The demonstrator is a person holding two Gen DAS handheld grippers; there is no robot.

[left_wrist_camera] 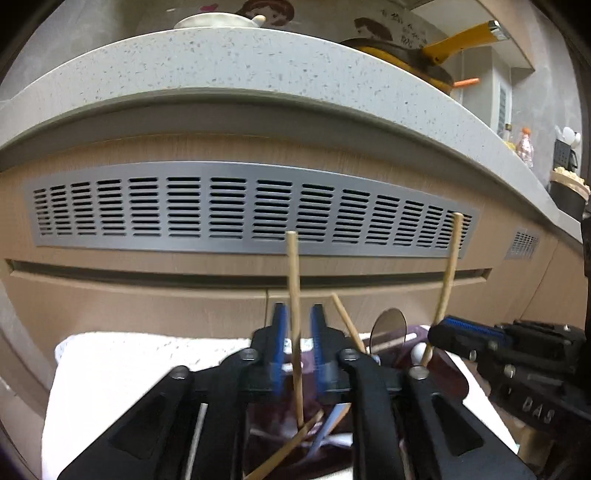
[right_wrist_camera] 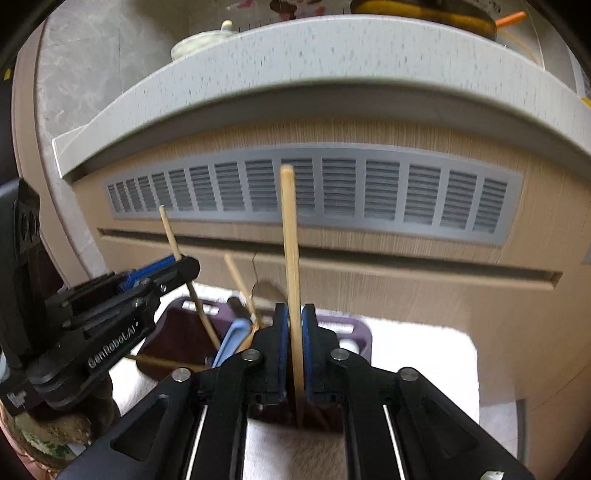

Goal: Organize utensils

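Observation:
A dark purple utensil holder [right_wrist_camera: 360,328] stands on a white cloth [right_wrist_camera: 424,354]. It holds several wooden chopsticks and a light blue utensil [right_wrist_camera: 229,343]. My left gripper [left_wrist_camera: 297,343] hangs over the holder, jaws a little apart around an upright chopstick [left_wrist_camera: 293,295] without pinching it. My right gripper [right_wrist_camera: 294,350] is shut on another upright chopstick [right_wrist_camera: 290,258], whose lower end sits in the holder. The right gripper also shows in the left wrist view [left_wrist_camera: 461,332], by a leaning chopstick [left_wrist_camera: 448,273]. The left gripper shows in the right wrist view [right_wrist_camera: 162,273].
A wooden cabinet front with a grey vent grille [left_wrist_camera: 251,210] stands close behind. A speckled grey countertop [left_wrist_camera: 258,62] runs above, with a white bowl [left_wrist_camera: 218,20] and a yellow-handled pan [left_wrist_camera: 424,55]. A dark round spoon [left_wrist_camera: 389,325] sticks up from the holder.

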